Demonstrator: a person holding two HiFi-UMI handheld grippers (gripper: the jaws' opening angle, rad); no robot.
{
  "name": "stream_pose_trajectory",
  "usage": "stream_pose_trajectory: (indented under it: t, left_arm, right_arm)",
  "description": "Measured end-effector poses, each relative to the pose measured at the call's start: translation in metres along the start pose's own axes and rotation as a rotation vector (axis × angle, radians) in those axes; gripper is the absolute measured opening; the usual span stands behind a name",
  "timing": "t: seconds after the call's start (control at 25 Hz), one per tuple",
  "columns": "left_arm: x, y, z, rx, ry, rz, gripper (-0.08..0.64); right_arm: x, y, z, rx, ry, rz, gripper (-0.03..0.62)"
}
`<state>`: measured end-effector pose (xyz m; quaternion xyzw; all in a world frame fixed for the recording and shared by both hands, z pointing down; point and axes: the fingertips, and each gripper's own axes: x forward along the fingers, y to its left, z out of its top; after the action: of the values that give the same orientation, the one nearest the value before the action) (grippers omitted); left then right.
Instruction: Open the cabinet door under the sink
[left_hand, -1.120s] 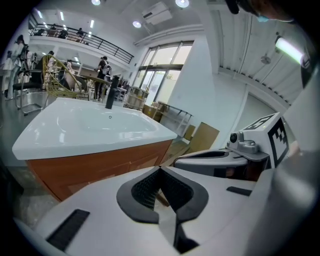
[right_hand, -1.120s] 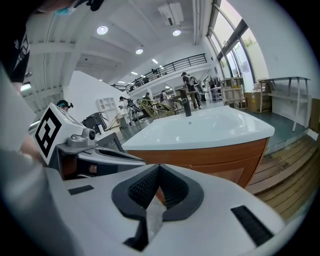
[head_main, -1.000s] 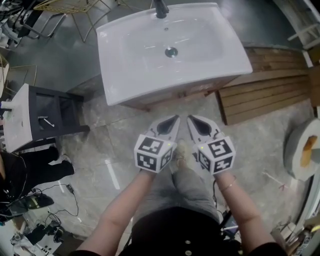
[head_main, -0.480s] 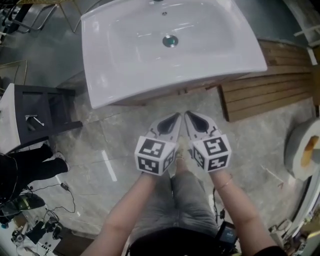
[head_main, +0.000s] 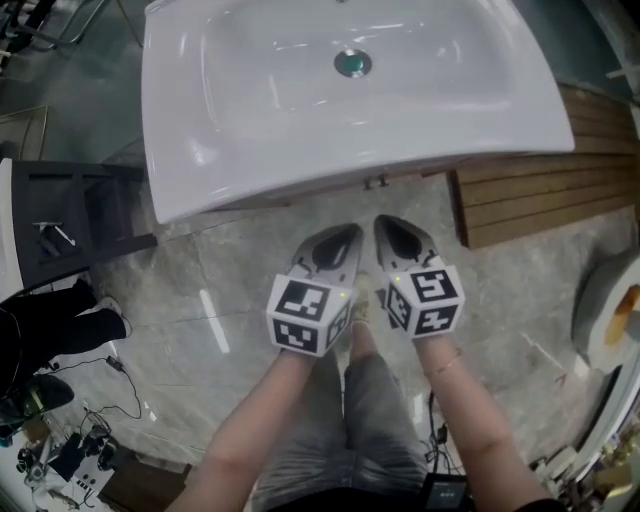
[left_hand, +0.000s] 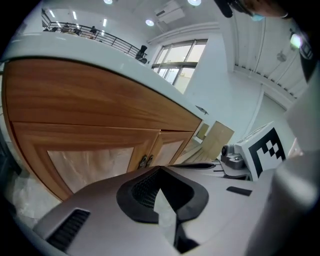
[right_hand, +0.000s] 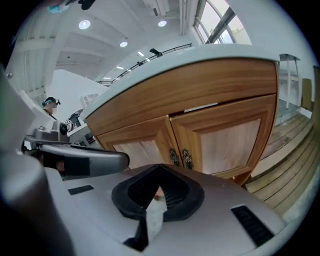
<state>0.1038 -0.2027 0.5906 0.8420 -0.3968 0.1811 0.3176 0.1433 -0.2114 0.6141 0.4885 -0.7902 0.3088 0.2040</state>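
**Both grippers shut, facing the closed cabinet under the basin**

I hold the left gripper (head_main: 347, 238) and the right gripper (head_main: 388, 228) side by side above the pale marble-look floor (head_main: 225, 300). Both sit on the near side of the white basin (head_main: 165, 130) and point toward the wooden cabinet (right_hand: 150, 100) beneath it. Each gripper's own view shows its jaws pressed together with nothing between them.

The cabinet is closed. Its left door (left_hand: 90, 160) and right door (right_hand: 230, 142), both with pale inset panels, meet in the middle. There, two small dark metal handles (right_hand: 180, 157) sit just beside each other. Neither gripper touches the doors or the handles, and the tips stay clear of the wood.

In the head view the basin's near rim overhangs the cabinet. Only the handles peep out below it, just beyond the two gripper tips. The drain (head_main: 351, 64) lies at the far middle of the bowl.

A slatted wooden platform (head_main: 540, 195) sits on the floor to the right of the cabinet. A dark open-shelved stand (head_main: 80, 225) is to the left. Cables and small gear (head_main: 60, 450) lie on the floor at the near left.
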Motion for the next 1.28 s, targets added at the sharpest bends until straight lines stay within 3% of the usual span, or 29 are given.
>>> stream_pose_trajectory:
  t: [0.2,0.6,0.88,1.28]
  left_arm:
    - [0.018,0.014,-0.020,0.050,0.034,0.008,0.006]
    - [0.043,0.035,-0.031,0.021,0.055,0.027,0.006]
    - [0.050,0.039,-0.036,0.013,0.059,0.026,0.006]
    - [0.055,0.044,-0.042,-0.007,0.058,0.029,0.006]
  right_arm:
    - [0.019,-0.007,-0.014,0.051,0.008,-0.017,0.002]
    - [0.058,-0.031,-0.028,0.101,0.020,-0.040,0.005]
    - [0.076,-0.033,-0.031,0.129,0.026,-0.038,0.089]
    - [0.094,-0.042,-0.033,0.142,0.039,-0.063,0.114]
